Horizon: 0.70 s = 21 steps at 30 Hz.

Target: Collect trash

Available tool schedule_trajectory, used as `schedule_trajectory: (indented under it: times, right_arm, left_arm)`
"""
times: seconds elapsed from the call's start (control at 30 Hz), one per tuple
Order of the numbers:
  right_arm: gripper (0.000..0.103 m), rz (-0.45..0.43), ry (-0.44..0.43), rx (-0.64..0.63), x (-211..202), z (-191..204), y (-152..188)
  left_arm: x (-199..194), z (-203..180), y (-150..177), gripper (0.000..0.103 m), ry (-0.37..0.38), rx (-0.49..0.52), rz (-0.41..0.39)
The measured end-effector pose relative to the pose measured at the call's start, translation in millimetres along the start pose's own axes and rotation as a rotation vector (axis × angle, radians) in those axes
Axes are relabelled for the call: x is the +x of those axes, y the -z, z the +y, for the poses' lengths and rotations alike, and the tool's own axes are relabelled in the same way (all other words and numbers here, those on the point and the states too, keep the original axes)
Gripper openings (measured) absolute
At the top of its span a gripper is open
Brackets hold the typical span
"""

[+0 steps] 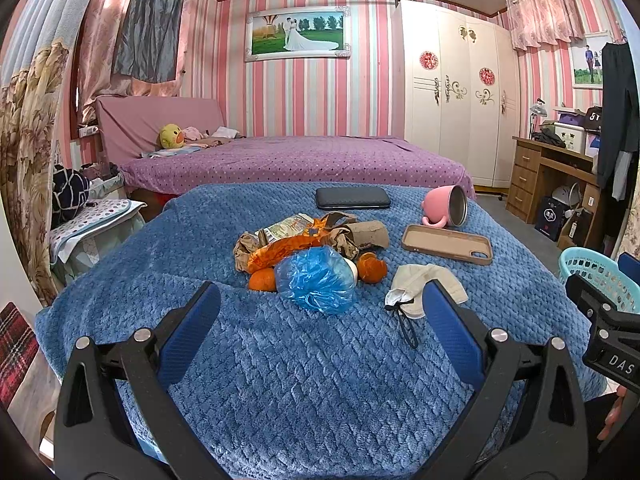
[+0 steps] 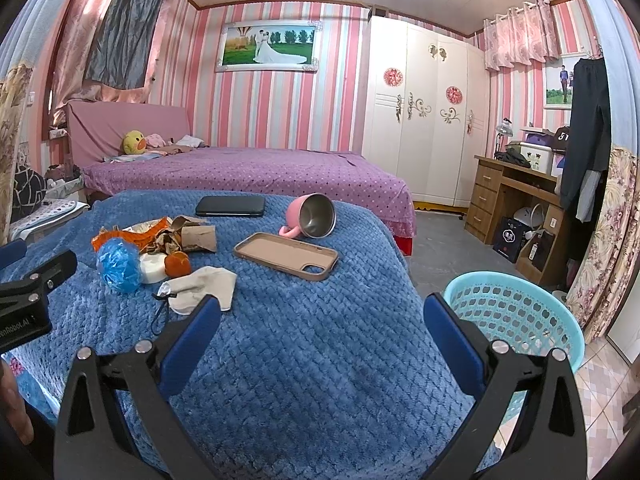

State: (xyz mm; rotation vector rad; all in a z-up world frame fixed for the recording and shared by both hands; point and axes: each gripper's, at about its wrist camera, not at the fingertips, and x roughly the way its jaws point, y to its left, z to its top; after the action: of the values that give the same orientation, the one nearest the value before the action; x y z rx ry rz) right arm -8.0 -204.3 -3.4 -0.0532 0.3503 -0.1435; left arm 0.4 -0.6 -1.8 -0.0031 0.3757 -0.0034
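Left gripper (image 1: 320,308) level above blue blanket (image 1: 280,360), fingers spread wide, nothing held; crumpled blue plastic bag (image 1: 316,278) just ahead at frame centre, fronting the trash pile (image 1: 304,240). Face mask (image 1: 420,286) lies behind its right finger. Right gripper (image 2: 322,312) also wide apart, empty, over the blanket; teal laundry basket (image 2: 516,312) lower right.

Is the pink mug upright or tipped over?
Tipped over. The pink mug lies on its side on the blue blanket, its metal-lined mouth facing the camera, handle against the blanket.
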Motion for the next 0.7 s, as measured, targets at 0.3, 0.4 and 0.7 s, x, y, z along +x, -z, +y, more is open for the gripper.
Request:
schedule_trajectory:
  times: [0.3, 0.4, 0.7]
  right_arm:
    - [0.099, 0.011, -0.001, 0.006, 1.0, -3.3, -0.4]
    - [0.099, 0.004, 0.008, 0.003, -1.5, -3.2, -1.8]
    - [0.099, 0.004, 0.012, -0.006, -2.4, 0.3, -2.2]
  left_arm:
    - [0.4, 2.8, 0.8, 0.098, 0.001, -0.004, 0.001]
    - [3.5, 1.6, 1.7, 0.098, 0.004, -0.009, 0.007]
    - [4.1, 0.8, 1.5, 0.098, 0.004, -0.006, 0.008]
